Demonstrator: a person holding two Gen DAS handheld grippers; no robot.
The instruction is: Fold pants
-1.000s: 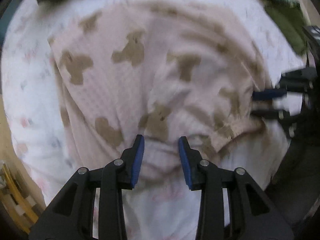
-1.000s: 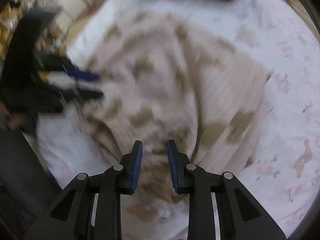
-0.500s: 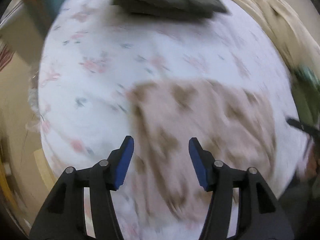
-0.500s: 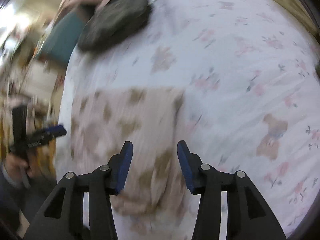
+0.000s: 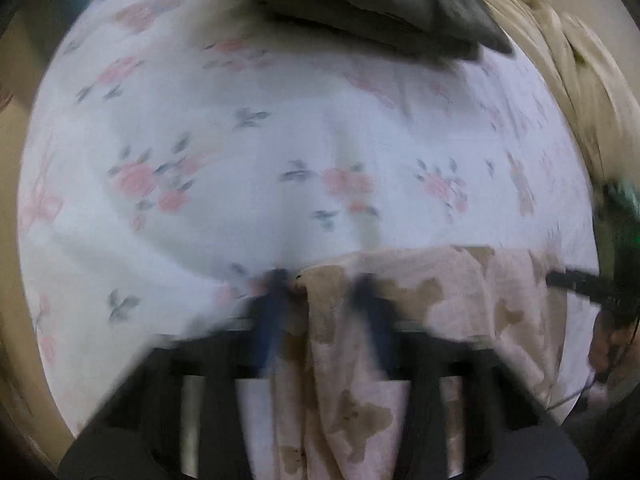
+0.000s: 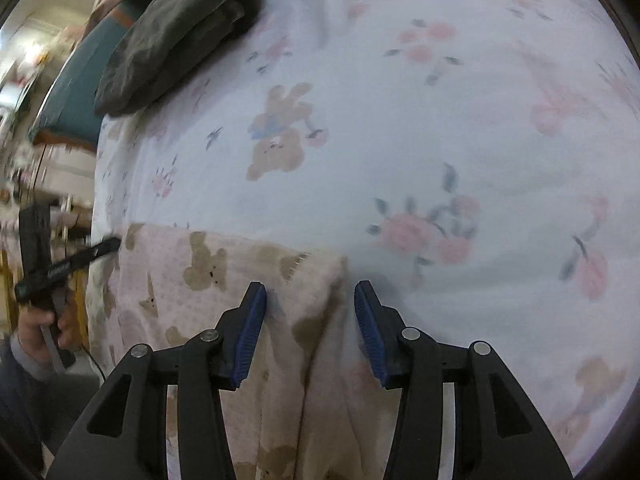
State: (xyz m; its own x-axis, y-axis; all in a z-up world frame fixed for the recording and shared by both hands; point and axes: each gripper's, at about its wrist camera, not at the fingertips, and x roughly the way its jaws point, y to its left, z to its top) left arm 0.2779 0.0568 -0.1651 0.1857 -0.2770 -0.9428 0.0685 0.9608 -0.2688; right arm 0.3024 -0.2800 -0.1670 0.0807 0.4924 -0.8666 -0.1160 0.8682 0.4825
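Pants (image 6: 224,280) lie at 6 o'clock, folded edge crosswise on bed (image 6: 440,140); your right tool (image 6: 310,320) gapes over one corner, left tool (image 5: 320,312) also spread.

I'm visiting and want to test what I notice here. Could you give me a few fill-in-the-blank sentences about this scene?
1. The pink pants are printed with brown ____.
2. The right gripper has its jaws ____, nothing clamped between them.
3. The pants lie on a white bedsheet printed with pink ____.
4. A folded ____-coloured garment lies at the sheet's far edge.

Missing words: bears; open; flowers; dark
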